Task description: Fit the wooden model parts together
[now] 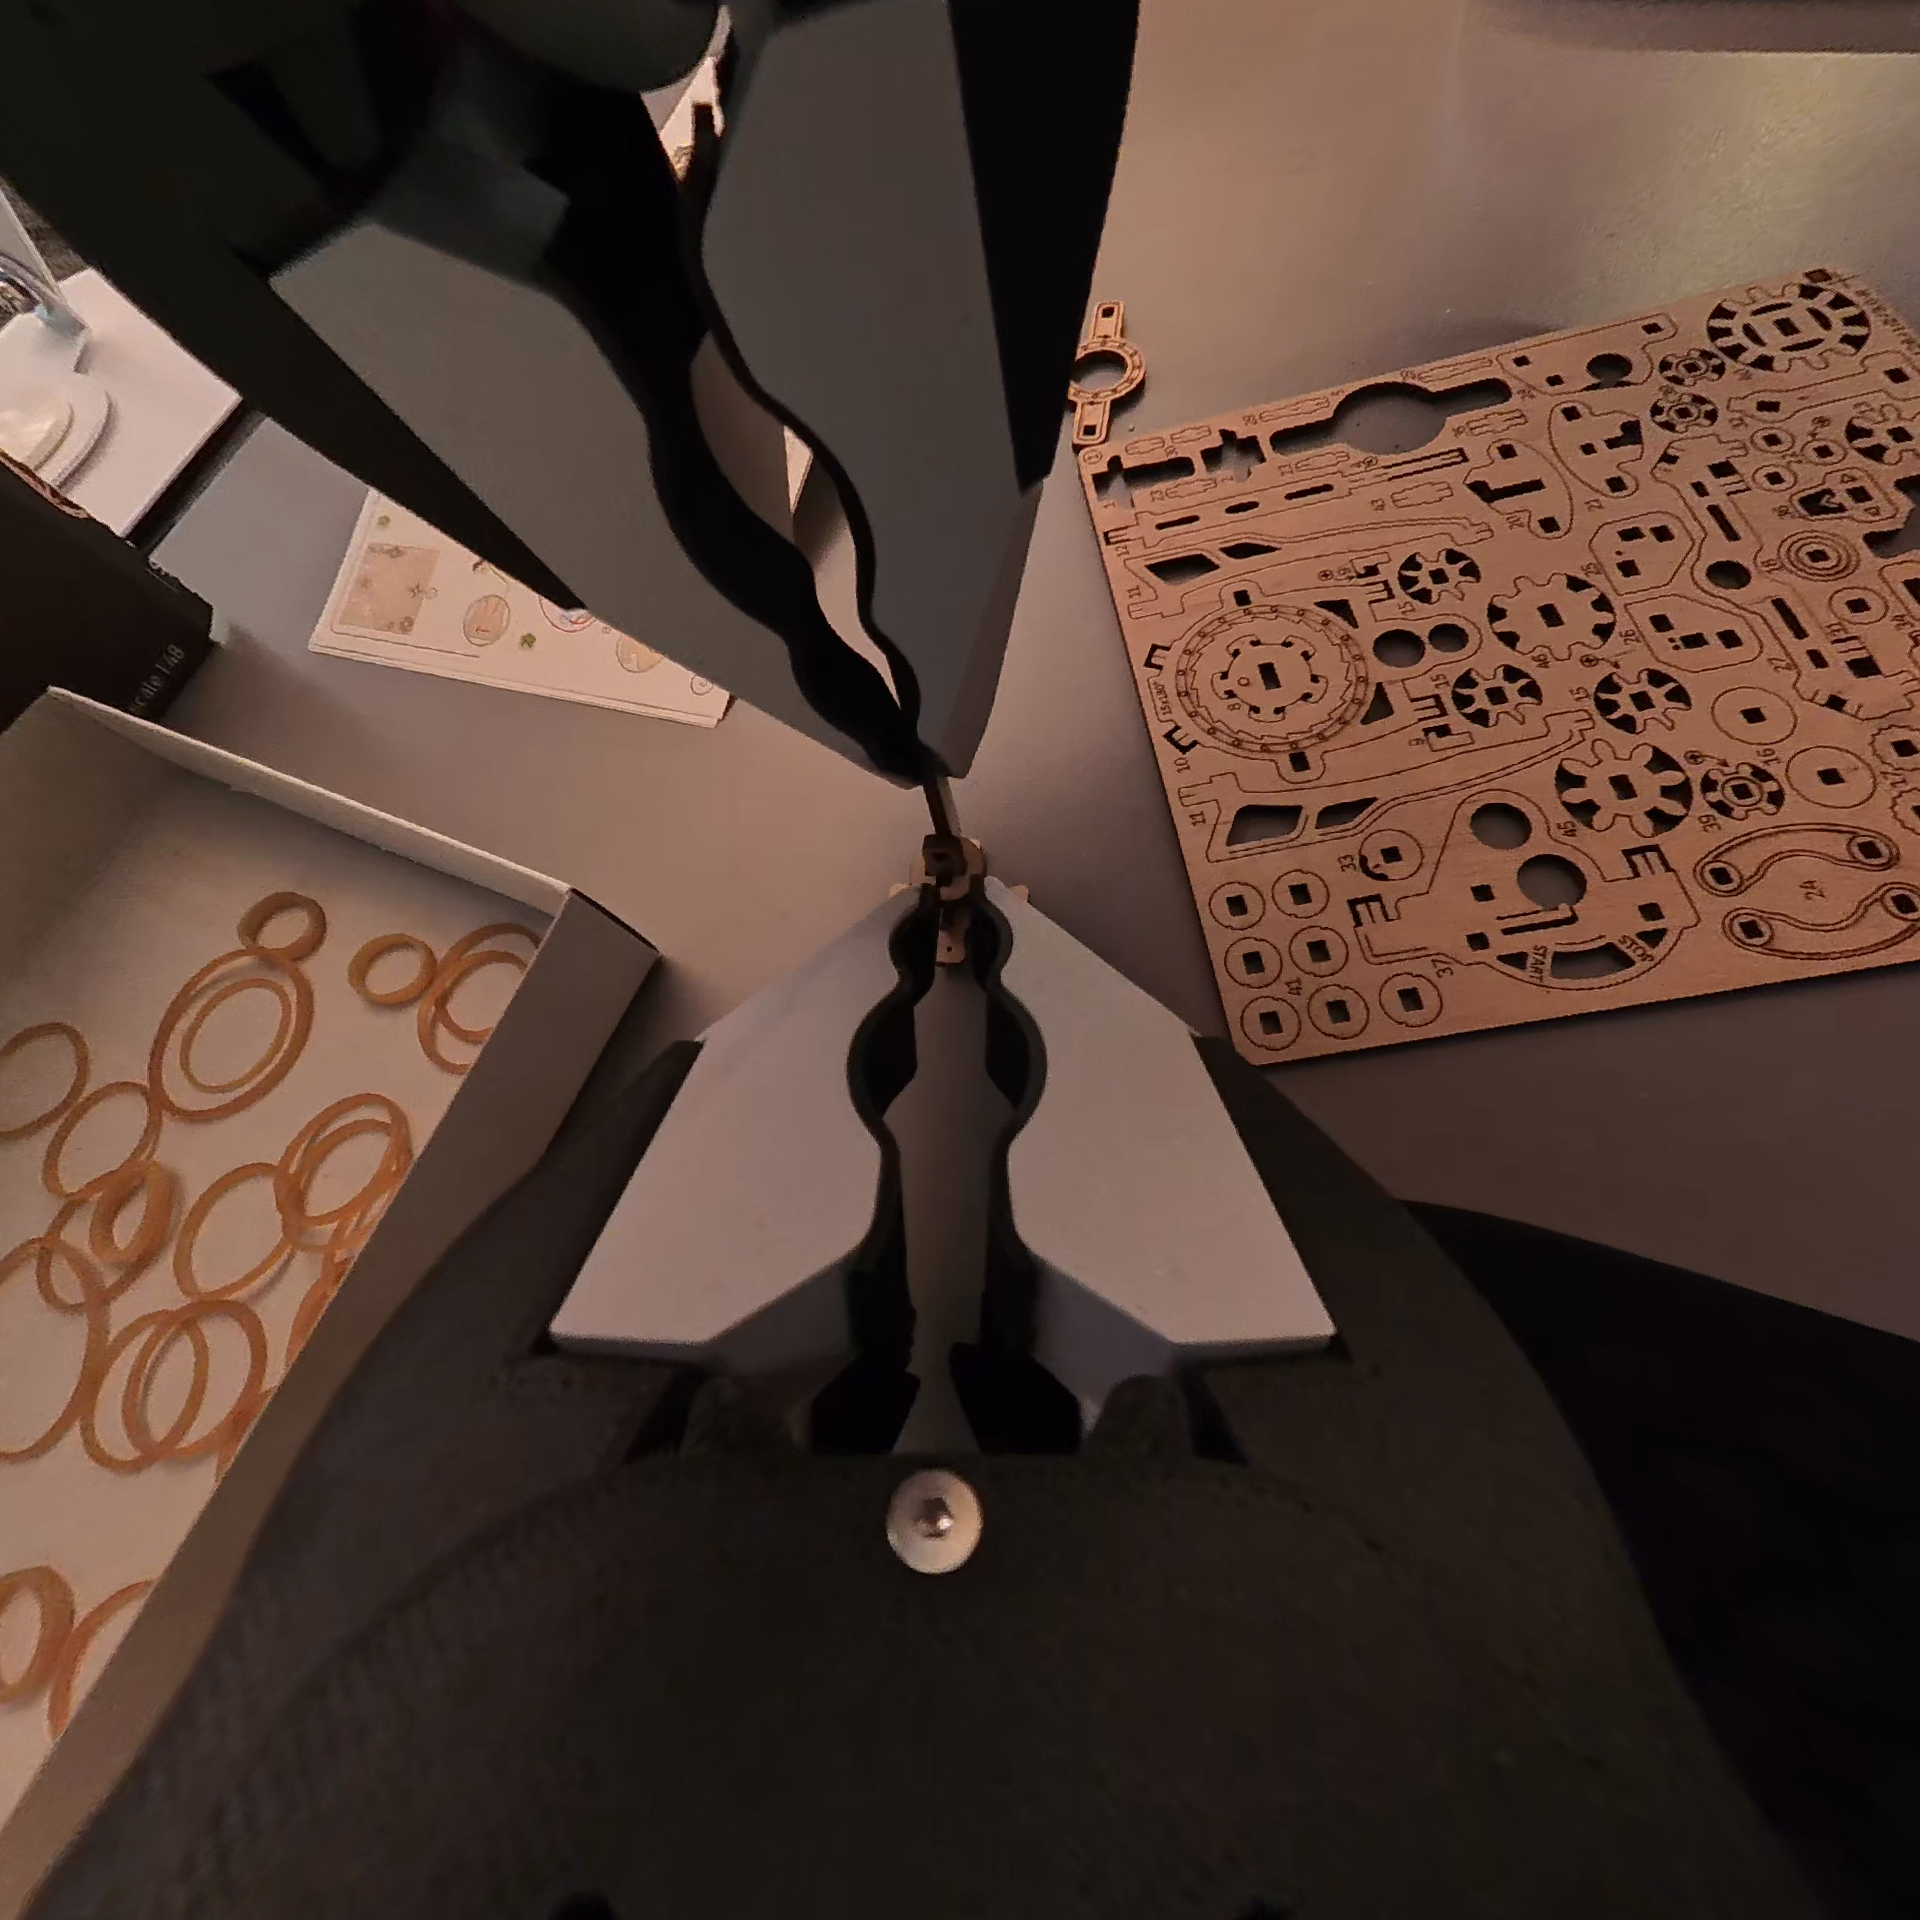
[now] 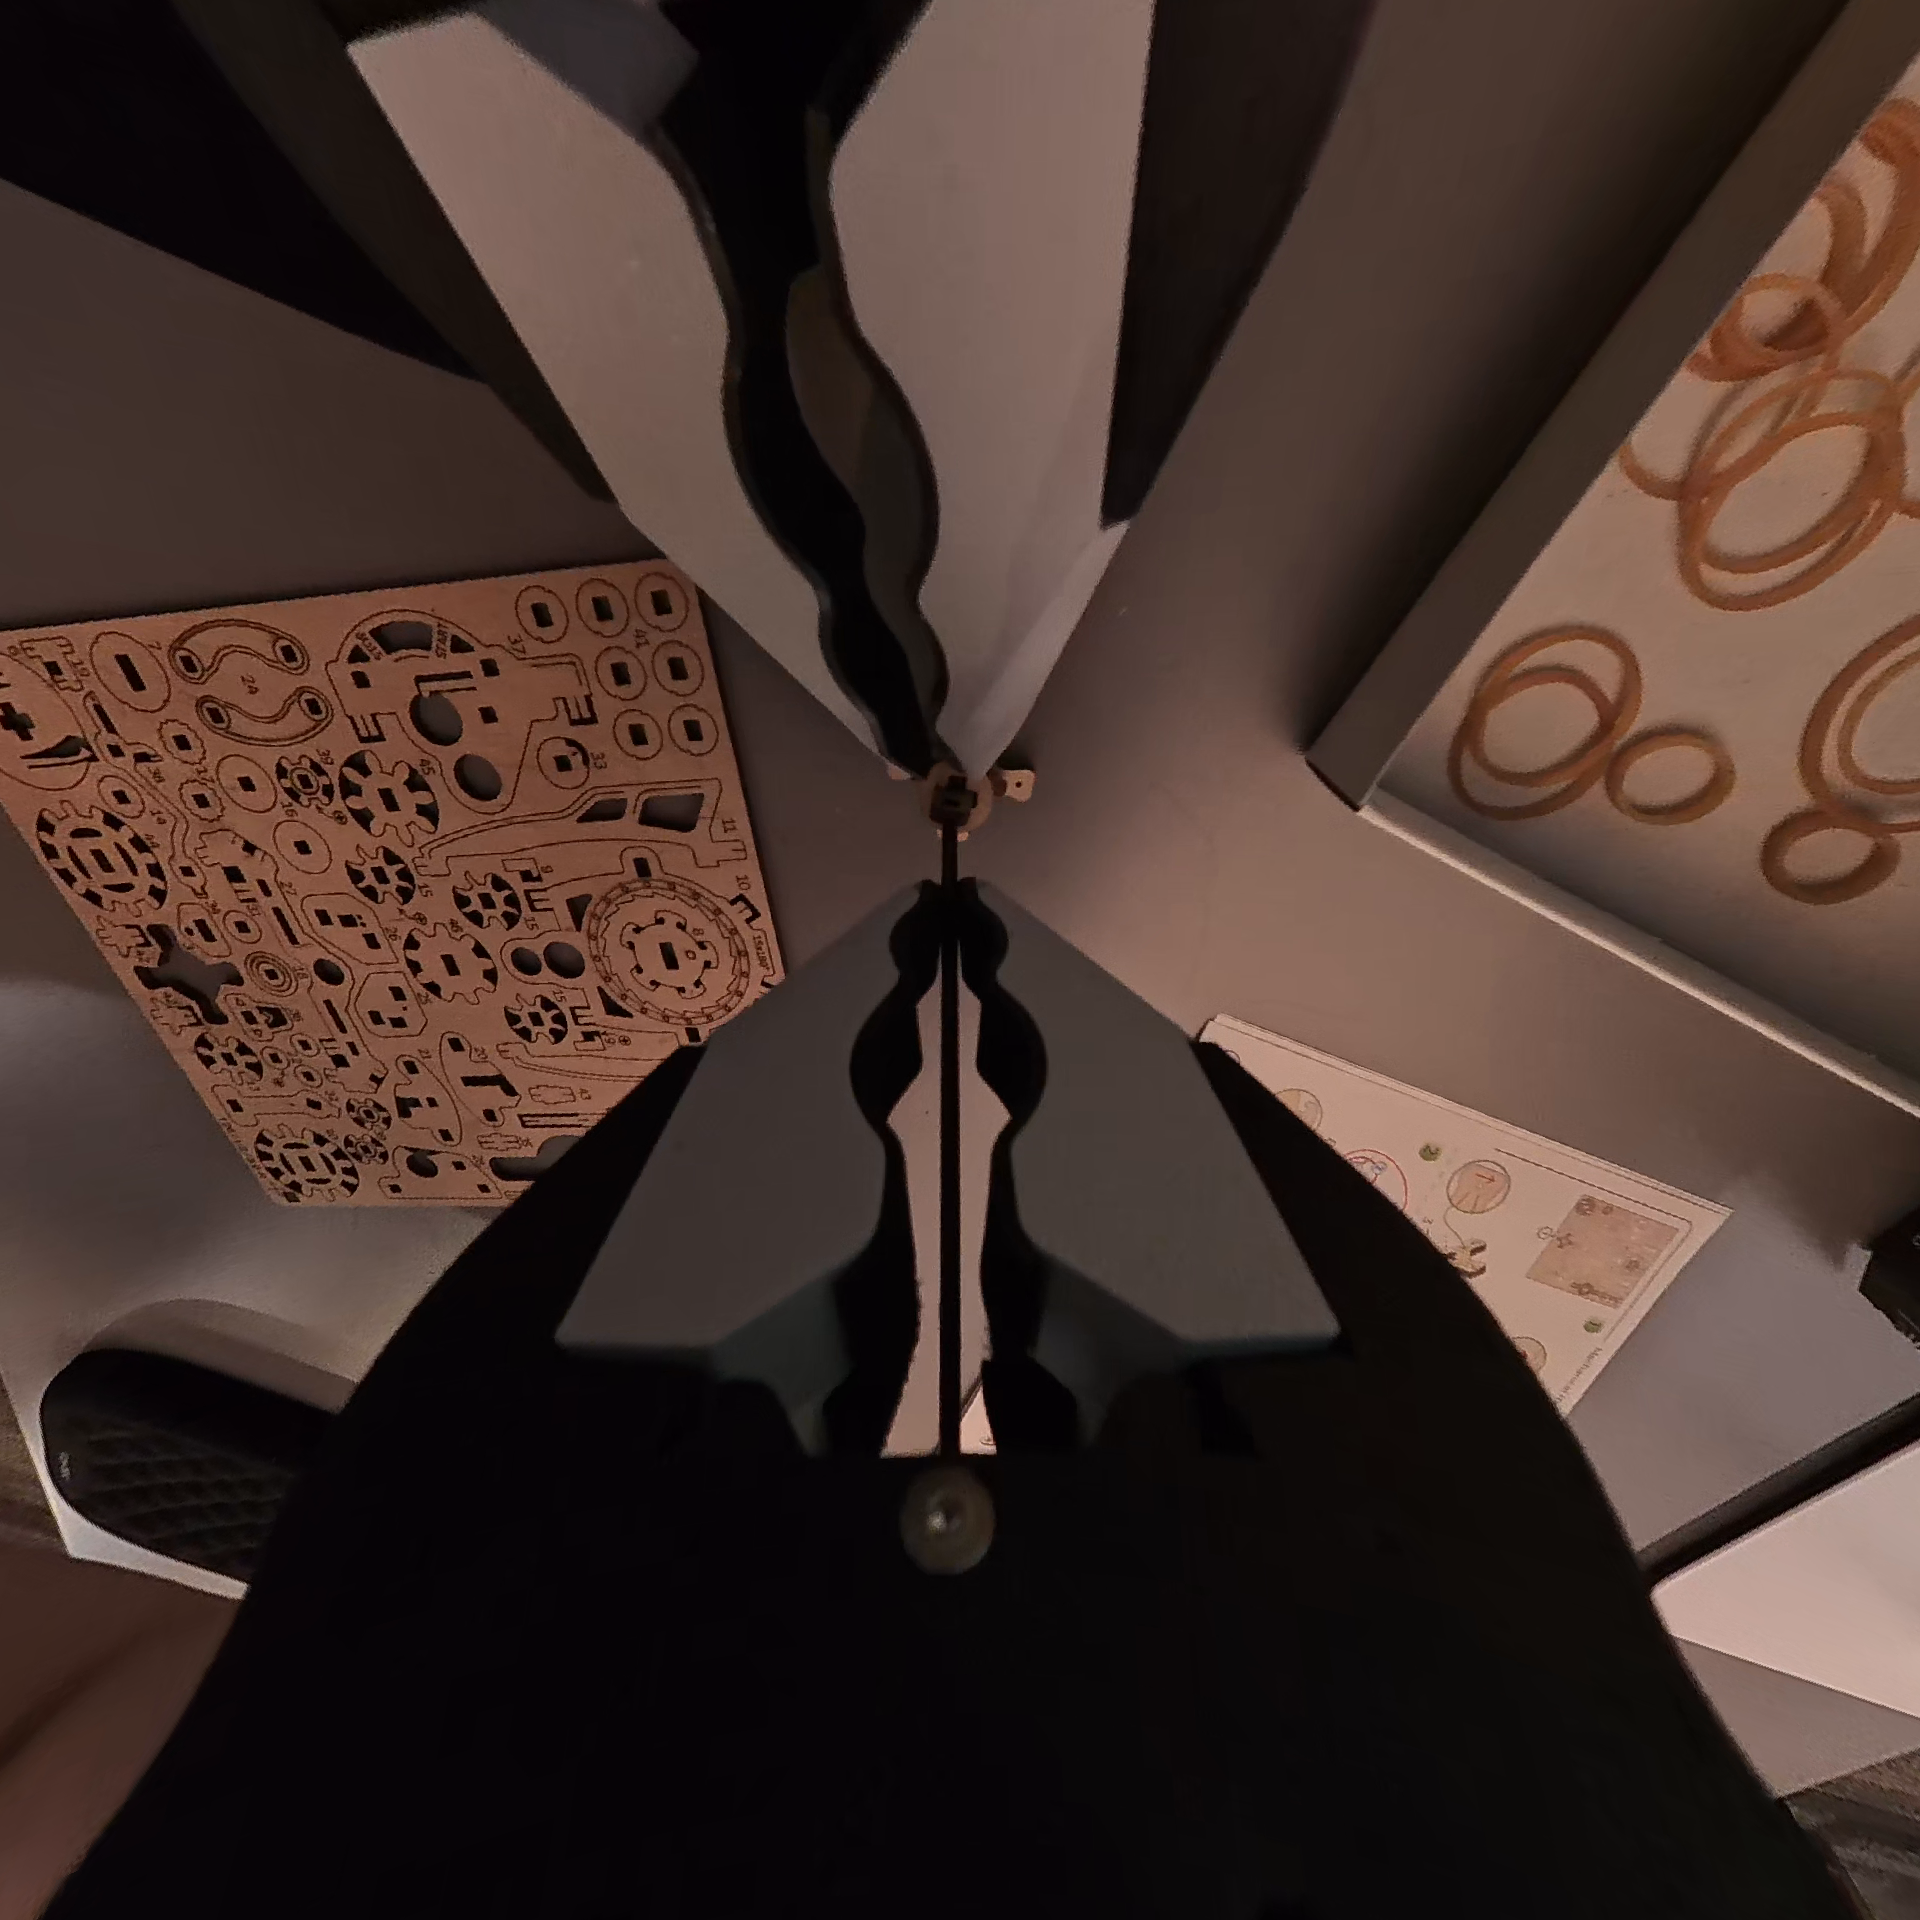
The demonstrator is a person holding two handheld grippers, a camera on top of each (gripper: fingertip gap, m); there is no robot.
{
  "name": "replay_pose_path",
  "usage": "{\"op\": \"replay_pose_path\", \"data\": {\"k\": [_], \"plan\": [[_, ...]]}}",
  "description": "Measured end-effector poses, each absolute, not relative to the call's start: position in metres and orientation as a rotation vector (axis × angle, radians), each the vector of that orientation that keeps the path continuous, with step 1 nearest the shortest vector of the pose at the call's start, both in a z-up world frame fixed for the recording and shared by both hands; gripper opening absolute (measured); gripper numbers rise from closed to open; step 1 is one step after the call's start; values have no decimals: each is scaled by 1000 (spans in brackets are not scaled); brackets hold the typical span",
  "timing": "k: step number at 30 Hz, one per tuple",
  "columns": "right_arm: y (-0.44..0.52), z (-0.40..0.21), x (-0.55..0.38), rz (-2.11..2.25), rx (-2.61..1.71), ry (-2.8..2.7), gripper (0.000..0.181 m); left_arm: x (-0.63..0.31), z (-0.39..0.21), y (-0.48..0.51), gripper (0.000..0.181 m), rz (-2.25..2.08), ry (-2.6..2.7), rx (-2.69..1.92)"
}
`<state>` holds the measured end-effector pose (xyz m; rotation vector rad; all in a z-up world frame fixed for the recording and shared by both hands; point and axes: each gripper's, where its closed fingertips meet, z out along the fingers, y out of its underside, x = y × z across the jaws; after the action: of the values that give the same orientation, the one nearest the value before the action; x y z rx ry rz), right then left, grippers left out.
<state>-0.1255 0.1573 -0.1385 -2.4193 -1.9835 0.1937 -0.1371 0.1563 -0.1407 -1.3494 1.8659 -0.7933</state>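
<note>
My left gripper (image 1: 943, 896) is shut on a small pale wooden part (image 1: 948, 868) that sticks out past its tips. My right gripper (image 2: 943, 883) is shut on a thin flat wooden piece (image 2: 947, 1143), seen edge-on as a dark line. The two grippers face each other tip to tip above the grey table. The thin piece's end (image 1: 935, 816) meets the small part (image 2: 956, 805) at what looks like a slot. The right gripper (image 1: 920, 769) comes in from the top of the left wrist view. The left gripper (image 2: 951, 769) comes in from the top of the right wrist view.
A laser-cut wooden parts sheet (image 1: 1507, 675) (image 2: 364, 883) lies flat on the table, with one loose wooden part (image 1: 1107, 374) beside it. An open white box of rubber bands (image 1: 582, 966) (image 2: 1558, 582) and a paper instruction sheet (image 1: 520, 613) (image 2: 1455, 1195) lie on the other side. My two grippers' fingertips are within a few centimetres of each other.
</note>
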Motion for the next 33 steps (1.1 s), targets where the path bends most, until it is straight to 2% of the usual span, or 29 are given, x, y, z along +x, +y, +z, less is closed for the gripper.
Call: {"op": "replay_pose_path", "data": {"k": [7, 9, 11, 13, 33], "plan": [[153, -154, -119, 151, -2468, -2040, 2, -135, -141, 158, 0, -761, 1856, -1346], [143, -156, -128, 259, -2465, -2048, 3, -136, -148, 160, 0, -687, 1881, -1344], [151, -155, -119, 131, -2481, -2027, 3, -135, -150, 161, 0, -633, 1890, -1302], [150, -154, -108, 79, -2508, -2039, 3, -135, -151, 164, 12, -595, 1880, -1308], [143, -155, -83, 348, -2430, -1711, 5, -138, -148, 168, 10, -609, 1841, -1327]]}}
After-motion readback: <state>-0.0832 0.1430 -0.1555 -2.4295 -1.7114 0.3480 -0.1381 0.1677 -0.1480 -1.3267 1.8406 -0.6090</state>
